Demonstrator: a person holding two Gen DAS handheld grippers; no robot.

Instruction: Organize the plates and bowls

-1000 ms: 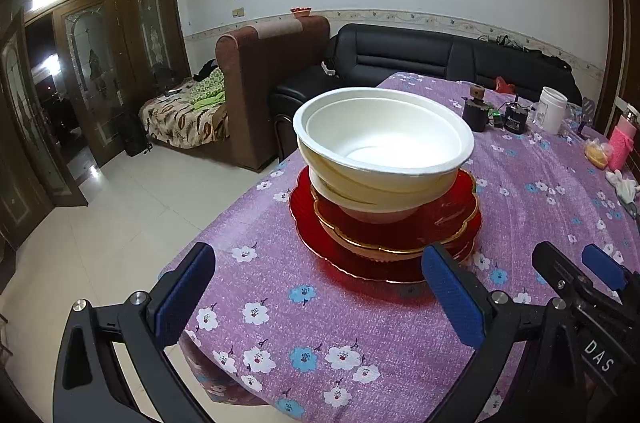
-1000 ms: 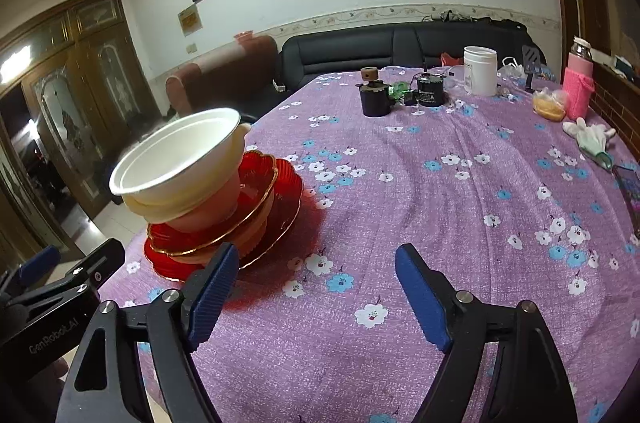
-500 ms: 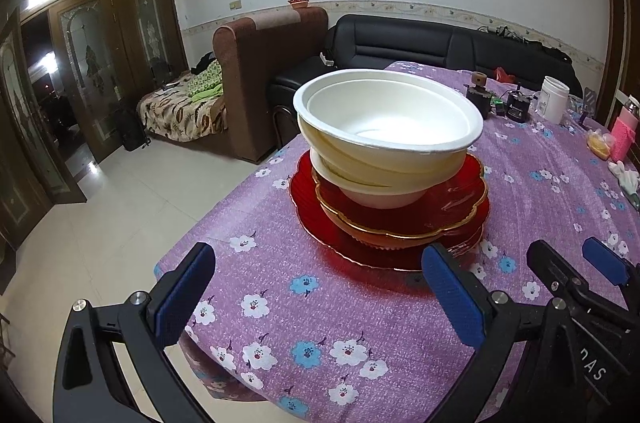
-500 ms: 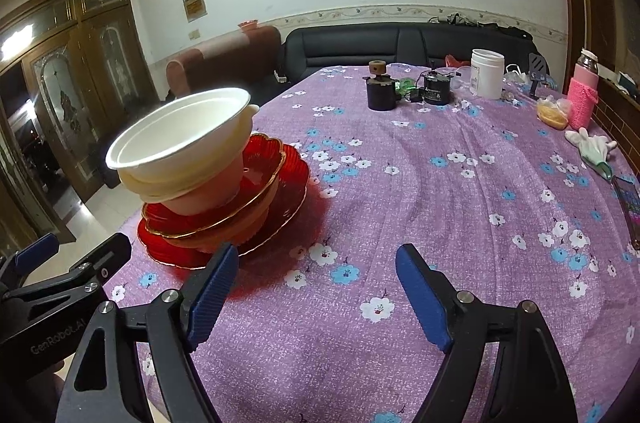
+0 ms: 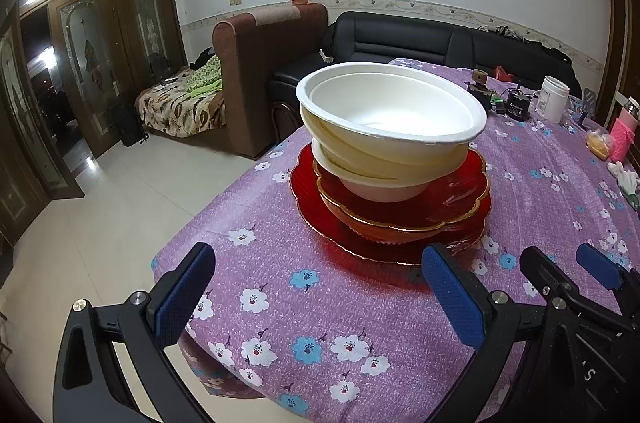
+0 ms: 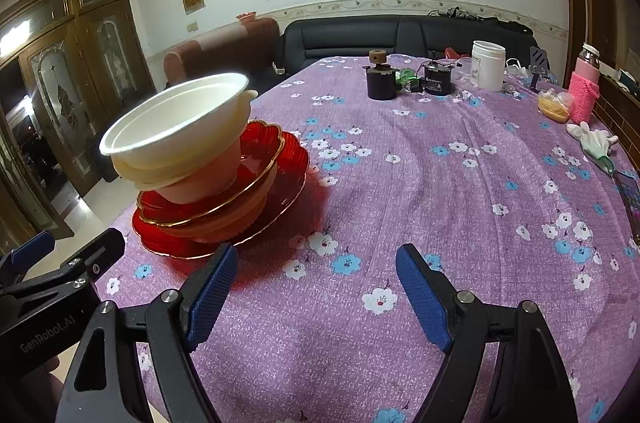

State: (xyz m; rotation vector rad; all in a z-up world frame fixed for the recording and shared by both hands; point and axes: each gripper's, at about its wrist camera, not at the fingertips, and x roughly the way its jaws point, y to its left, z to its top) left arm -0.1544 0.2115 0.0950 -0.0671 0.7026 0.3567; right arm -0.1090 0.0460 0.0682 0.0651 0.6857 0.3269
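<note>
Left wrist view shows a purple flowered tablecloth [image 5: 280,303] before a black sofa [image 5: 420,39], white bowls [image 5: 388,119] stacked on red plates [image 5: 400,223] near the table's corner, both left tongs [image 5: 316,287] and right tongs [image 6: 316,287] open and empty, far clutter indistinct.

A purple flowered cloth covers the worktop [image 6: 440,191]; on it rest a red plate [image 6: 280,199] under stacked dishes, a white jar [image 6: 487,65], a glove [image 6: 592,139]

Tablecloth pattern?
Purple tablecloth with white and blue flowers; clearest in the right wrist view.
</note>
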